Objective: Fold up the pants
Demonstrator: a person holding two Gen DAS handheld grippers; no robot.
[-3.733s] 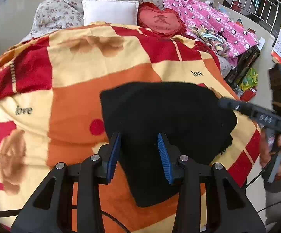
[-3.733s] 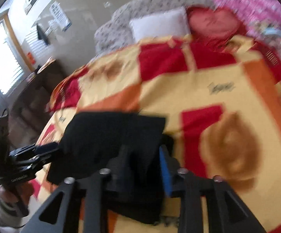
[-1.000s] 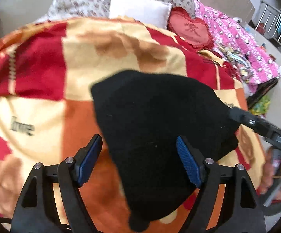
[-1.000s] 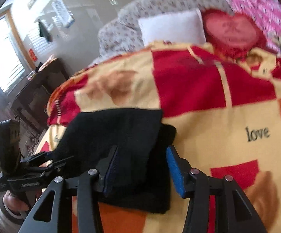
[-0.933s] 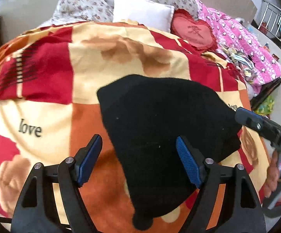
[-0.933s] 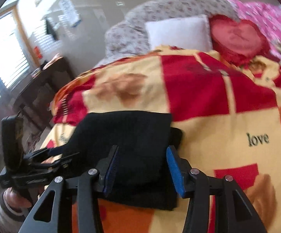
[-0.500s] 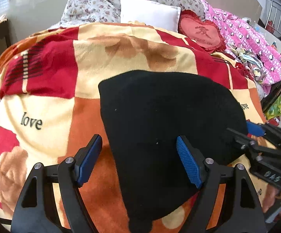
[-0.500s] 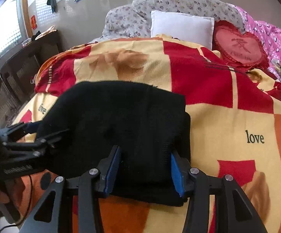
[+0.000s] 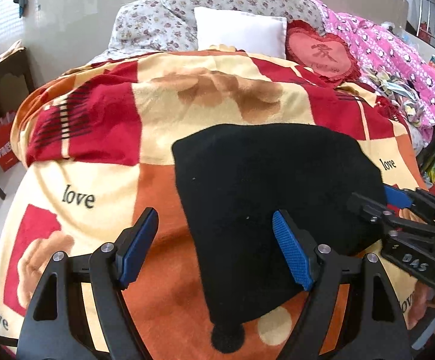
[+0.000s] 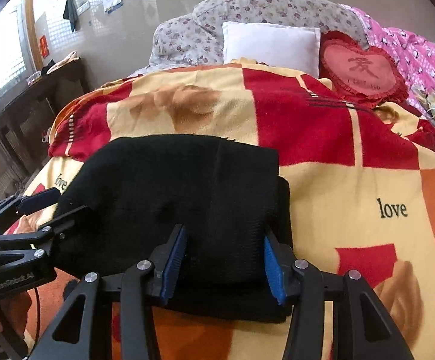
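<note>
Lying folded, pants (image 10: 187,198) sit between right gripper (image 10: 222,265) pads.

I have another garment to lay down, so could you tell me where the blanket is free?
Free: the blanket left of the black pants, and the stretch toward the white pillow. Crowded: the near right edge, where the right claw straddles the pants.
</note>
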